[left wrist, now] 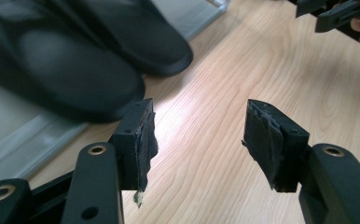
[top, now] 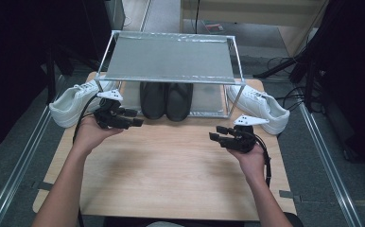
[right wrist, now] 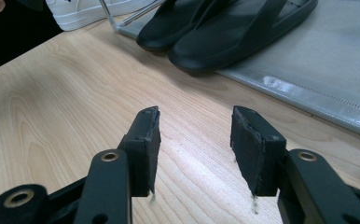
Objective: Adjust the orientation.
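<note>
A pair of black slippers (top: 166,100) sits side by side on the lower shelf of a metal shoe rack (top: 171,59) at the far edge of the wooden table (top: 171,175). The left gripper (top: 134,117) hovers just left of the pair, its jaws spread wide with nothing between them; in the left gripper view the slippers (left wrist: 75,60) lie beyond and to the left of the jaws, apart from them. The right gripper (top: 220,133) is held over bare wood, right of the pair and nearer the person, jaws likewise parted and empty. In the right gripper view the slippers (right wrist: 225,28) lie ahead, past the jaw tips. A white sneaker (top: 72,101) lies at the rack's left end and another white sneaker (top: 261,106) at its right, possibly touching the frame.
</note>
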The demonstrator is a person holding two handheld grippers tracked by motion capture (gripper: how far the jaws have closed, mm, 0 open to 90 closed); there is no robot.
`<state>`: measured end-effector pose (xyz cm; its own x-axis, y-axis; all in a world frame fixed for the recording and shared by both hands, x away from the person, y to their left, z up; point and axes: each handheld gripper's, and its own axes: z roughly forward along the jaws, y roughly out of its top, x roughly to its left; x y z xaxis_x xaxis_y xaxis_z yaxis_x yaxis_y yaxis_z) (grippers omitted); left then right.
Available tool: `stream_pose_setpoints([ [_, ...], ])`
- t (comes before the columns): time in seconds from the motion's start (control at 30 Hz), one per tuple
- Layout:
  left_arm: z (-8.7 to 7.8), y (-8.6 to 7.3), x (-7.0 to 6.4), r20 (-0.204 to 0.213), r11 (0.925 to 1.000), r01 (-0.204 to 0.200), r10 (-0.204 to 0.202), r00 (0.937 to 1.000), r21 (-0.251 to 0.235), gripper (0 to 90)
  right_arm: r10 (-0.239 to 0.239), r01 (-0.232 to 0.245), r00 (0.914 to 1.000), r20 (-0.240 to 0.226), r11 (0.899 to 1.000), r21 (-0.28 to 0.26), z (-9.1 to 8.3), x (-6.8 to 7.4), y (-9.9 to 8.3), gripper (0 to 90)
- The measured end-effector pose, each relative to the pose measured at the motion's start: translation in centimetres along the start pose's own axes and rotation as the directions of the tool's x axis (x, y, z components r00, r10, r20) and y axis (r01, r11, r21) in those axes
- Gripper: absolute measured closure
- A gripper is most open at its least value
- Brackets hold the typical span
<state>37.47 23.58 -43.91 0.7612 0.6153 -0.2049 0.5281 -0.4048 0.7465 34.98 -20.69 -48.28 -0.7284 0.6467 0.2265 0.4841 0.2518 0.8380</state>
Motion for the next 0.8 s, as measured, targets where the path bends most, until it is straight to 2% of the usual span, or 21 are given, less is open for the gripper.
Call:
stream_pose_setpoints([
  [0.17, -0.8, -0.8, 0.9, -0.02, 0.9998, 0.021, -0.022, 0.9996, -0.003, 43.7, 0.0, 0.0, 1.0, -0.003, 1.0, 0.021, 0.4, 0.0, -0.1, 54.0],
  [0.33, -1.8, -1.5, 1.7, -0.053, 0.9994, 0.034, -0.034, 0.998, -0.008, 44.0, 0.001, -0.001, 1.0, -0.001, 1.0, 0.018, 0.3, 0.0, -0.1, 54.1],
  [0.43, -2.3, -2.0, 2.4, -0.07, 0.9984, 0.056, -0.057, 0.9959, -0.01, 44.0, 0.006, -0.006, 1.0, 0.005, 1.0, 0.014, 0.2, -0.1, -0.1, 54.1],
  [0.53, -2.7, -2.6, 2.9, -0.094, 0.9987, 0.05, -0.049, 0.9943, 0.006, 44.1, 0.009, -0.01, 0.9999, 0.009, 1.0, 0.015, 0.2, -0.1, -0.1, 54.1],
  [0.8, -4.5, -3.9, 4.3, -0.137, 0.9959, 0.089, -0.09, 0.9864, -0.018, 44.2, 0.017, -0.018, 0.9997, 0.014, 1.0, 0.02, 0.3, -0.2, -0.2, 54.2],
])
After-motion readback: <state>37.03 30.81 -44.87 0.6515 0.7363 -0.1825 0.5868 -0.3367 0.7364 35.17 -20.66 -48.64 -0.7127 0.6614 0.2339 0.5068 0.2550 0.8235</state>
